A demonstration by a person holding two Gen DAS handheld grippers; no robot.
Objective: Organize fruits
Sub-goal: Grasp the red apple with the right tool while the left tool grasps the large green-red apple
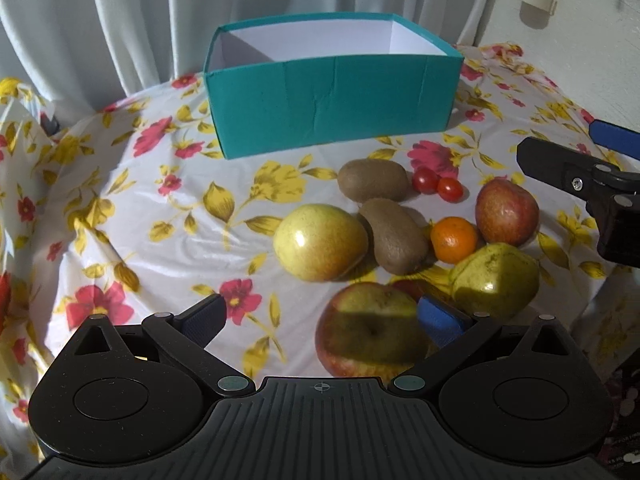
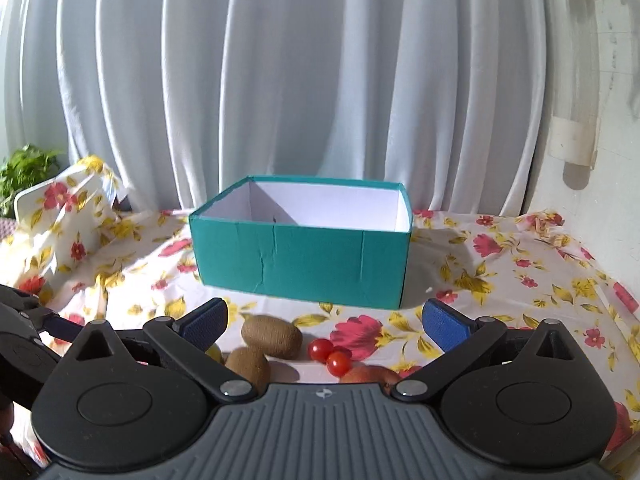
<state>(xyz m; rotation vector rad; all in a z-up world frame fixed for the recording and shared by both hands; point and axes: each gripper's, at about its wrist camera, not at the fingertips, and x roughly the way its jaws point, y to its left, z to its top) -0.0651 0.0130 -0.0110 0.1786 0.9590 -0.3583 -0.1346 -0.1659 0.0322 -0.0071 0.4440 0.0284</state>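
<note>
Seemingly at the very start of the sort, the left gripper (image 1: 324, 322) hangs low over the floral tablecloth (image 1: 132, 216), its blue-padded fingers spread wide and holding nothing, a red-and-yellow apple (image 1: 368, 332) sitting between them at lower centre of the left wrist view. Just right of that apple lies a green pear (image 1: 496, 280); above it, near mid-frame, cluster a yellow-green apple (image 1: 320, 242), two kiwis (image 1: 396, 236) touching each other, a small orange (image 1: 454, 239), a red apple (image 1: 506, 212) and two cherry tomatoes (image 1: 438, 185) side by side. At the right edge of that frame the right gripper (image 1: 580, 148) reaches in above the fruit; in its own wrist view its fingers (image 2: 204, 322) also stand wide apart and empty, with the kiwis, tomatoes and the top of an apple showing just beyond them at lower centre.

Beyond the fruit, in the upper middle of both views, stands the teal cardboard box (image 1: 332, 108), open-topped and white inside. What shows of its interior is bare, though the near wall hides the floor, so whether anything already lies there cannot be told. White curtains (image 2: 280, 80) hang behind the table.

Judged from this, nothing is yet sorted: every visible fruit remains on the cloth, all in one loose group in front of the box, and the whole job is still ahead, the nearest apple looking the likeliest first pick.
</note>
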